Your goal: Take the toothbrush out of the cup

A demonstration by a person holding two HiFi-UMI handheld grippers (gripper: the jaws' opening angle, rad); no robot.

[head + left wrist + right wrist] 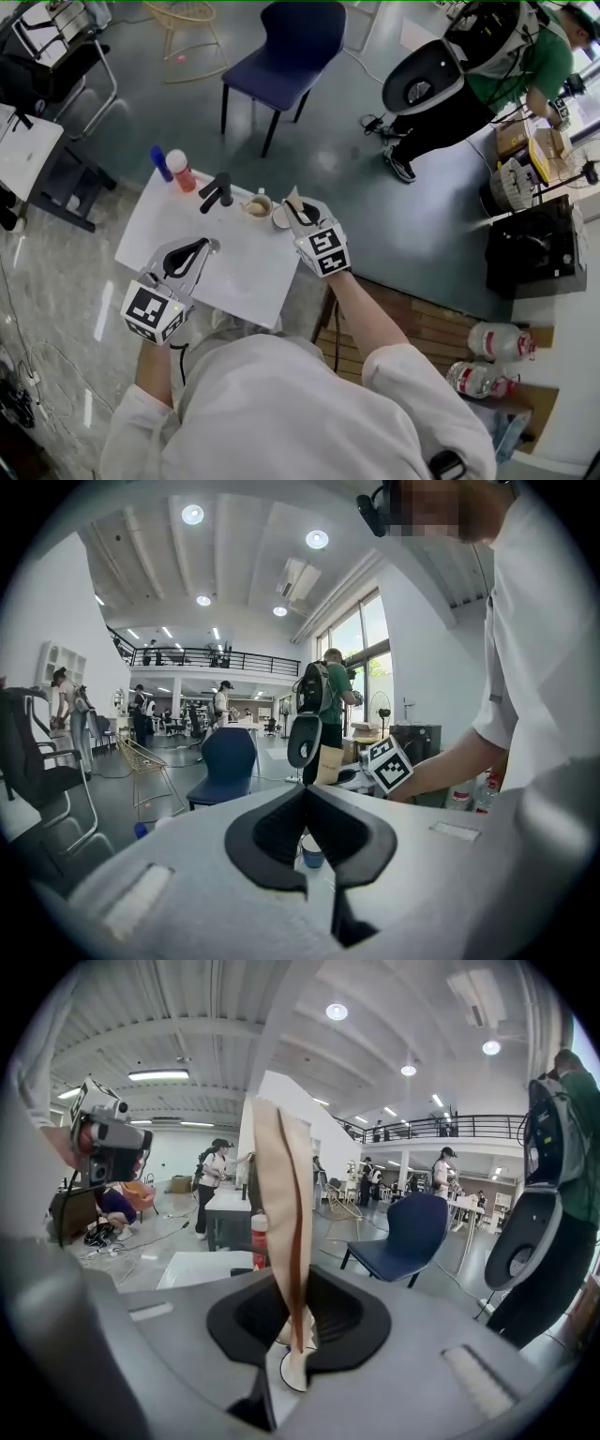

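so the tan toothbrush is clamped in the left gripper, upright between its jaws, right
Not the left one. The tan toothbrush is clamped in the right gripper, upright between its jaws, as the right gripper view shows. In the left gripper view, the left gripper has its jaws shut with nothing between them.

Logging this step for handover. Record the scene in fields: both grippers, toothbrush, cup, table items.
right gripper: shut on the flat beige toothbrush, held upright
cup: white round cup directly under the right jaws
toothbrush vs cup: lower end close above the cup; clearance unclear
left gripper: shut, nothing between the jaws, over the table's near-left part
table: white rectangular table
other items: blue bottle, red bottle with white cap, tan cup
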